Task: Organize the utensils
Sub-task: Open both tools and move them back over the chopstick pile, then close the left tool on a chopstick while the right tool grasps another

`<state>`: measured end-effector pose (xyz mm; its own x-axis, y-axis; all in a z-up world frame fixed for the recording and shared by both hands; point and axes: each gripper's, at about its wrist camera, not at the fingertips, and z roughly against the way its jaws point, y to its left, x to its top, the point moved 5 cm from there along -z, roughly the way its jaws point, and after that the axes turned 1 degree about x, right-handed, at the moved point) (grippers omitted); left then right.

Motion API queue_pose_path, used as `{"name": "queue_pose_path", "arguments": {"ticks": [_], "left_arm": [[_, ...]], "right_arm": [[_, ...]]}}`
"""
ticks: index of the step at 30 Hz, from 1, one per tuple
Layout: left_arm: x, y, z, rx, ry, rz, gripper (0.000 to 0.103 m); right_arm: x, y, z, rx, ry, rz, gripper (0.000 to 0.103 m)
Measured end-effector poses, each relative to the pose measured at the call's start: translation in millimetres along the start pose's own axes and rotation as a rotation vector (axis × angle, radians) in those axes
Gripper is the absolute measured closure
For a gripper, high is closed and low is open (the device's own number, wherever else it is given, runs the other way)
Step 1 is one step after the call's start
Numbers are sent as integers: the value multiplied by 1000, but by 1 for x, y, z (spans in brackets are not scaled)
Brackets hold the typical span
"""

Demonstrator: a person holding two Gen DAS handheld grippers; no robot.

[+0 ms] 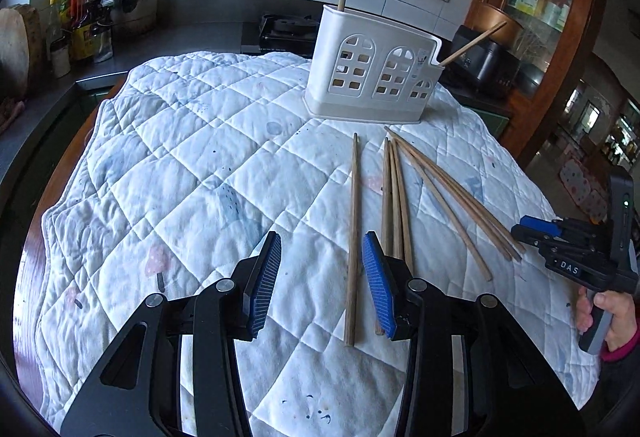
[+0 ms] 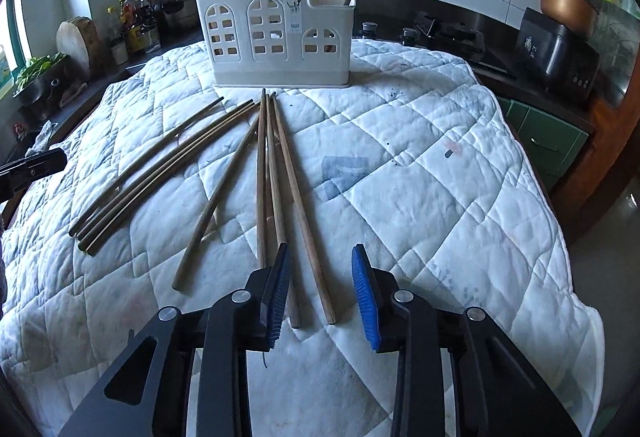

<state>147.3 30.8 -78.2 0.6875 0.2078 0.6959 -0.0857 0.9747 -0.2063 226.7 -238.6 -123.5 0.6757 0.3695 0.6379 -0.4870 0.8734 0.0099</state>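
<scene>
Currently, two chopsticks are already stood in the white utensil holder [image 2: 280,37], which is set on the quilted cloth [image 2: 440,165] at twelve o'clock in both wrist views; one stick rises from its left end and one leans out of its lower right compartment. The remaining loose chopsticks [image 2: 176,165] are spread flat on the cloth between the holder and the grippers, fanned with their far tips gathered near the holder's base.

In the left wrist view, the left gripper [image 1: 320,277] is held unclenched, and a single chopstick [image 1: 353,237] is seen between its blue pads, lying on the cloth and not pressed by either pad. In the right wrist view, the right gripper [image 2: 322,293] is likewise parted, with the thick ends of two chopsticks [image 2: 304,237] lying in the gap; no pad contact is seen, so nothing is judged to be grasped.

Each stick is judged to be light, stiff and smooth, so it may be expected to roll or pivot if pinched off-centre. A hold near the thick end, across the width, is advised, so that the thin tip can be dropped into a compartment. Since the cloth is soft, the pads can be pressed slightly into it to get under a stick. Neighbouring sticks are touching, so two could be taken by mistake.
</scene>
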Motion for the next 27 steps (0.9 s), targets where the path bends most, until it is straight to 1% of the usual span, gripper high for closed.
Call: {"name": "queue_pose_path", "arguments": {"ticks": [6, 14, 15, 16, 17, 22, 23, 25, 27], "left_arm": [[-4, -4, -7, -7, 19, -14, 61], [-8, -12, -18, -10, 42, -39, 62], [-9, -13, -20, -11, 46, -42, 62], [-10, -14, -22, -12, 51, -47, 63], [-11, -16, -24, -18, 60, -53, 72], [-15, -24, -33, -18, 83, -76, 74], [-16, -26, -36, -20, 88, -80, 76], [-16, -28, -41, -10, 98, -93, 77], [-17, -29, -46, -3, 115, -101, 82]], "right_arm": [[2, 0, -13, -4, 25, 21, 76], [3, 1, -20, 2, 38, 43, 82], [3, 1, -20, 0, 37, 46, 84], [3, 2, -20, 0, 36, 48, 86], [2, 2, -20, 0, 36, 51, 87], [1, 3, -19, -3, 30, 59, 92], [1, 2, -19, -2, 30, 58, 92], [0, 2, -19, -2, 29, 56, 92], [0, 2, -19, -2, 29, 59, 92]]}}
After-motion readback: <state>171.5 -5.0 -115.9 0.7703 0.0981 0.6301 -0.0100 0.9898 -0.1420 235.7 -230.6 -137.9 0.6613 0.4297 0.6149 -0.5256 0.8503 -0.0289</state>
